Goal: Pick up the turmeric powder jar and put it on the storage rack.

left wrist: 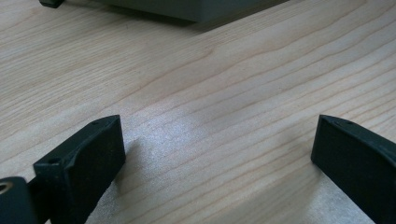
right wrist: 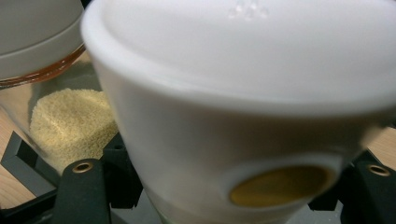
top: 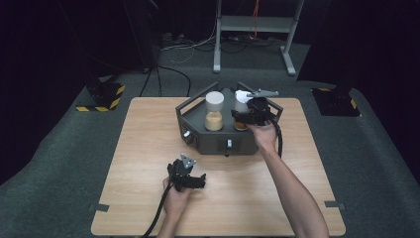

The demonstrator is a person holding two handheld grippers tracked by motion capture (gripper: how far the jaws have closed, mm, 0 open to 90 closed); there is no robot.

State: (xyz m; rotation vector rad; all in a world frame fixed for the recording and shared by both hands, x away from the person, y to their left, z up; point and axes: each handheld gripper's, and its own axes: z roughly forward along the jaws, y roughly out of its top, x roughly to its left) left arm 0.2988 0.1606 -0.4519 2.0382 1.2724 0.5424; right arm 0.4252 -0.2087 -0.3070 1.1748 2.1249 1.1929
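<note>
Two jars in rack (top: 198,130): my right gripper (top: 242,116) jaws clamp the white-capped jar (right wrist: 243,93); next, lift straight. Left gripper (left wrist: 215,158) jaws wide, idle over bench (left wrist: 196,79).

The counter (top: 148,148) is pale wood with fine grain lines. On it stands a dark grey rack (top: 198,141) holding two jars: one (top: 214,111) with a white lid and beige grains, the other (top: 241,106) white-capped with a yellow-brown spot. Both tongs (top: 195,181) (top: 237,115) are matt black. The floor (top: 59,148) is dark grey-green carpet.
</note>
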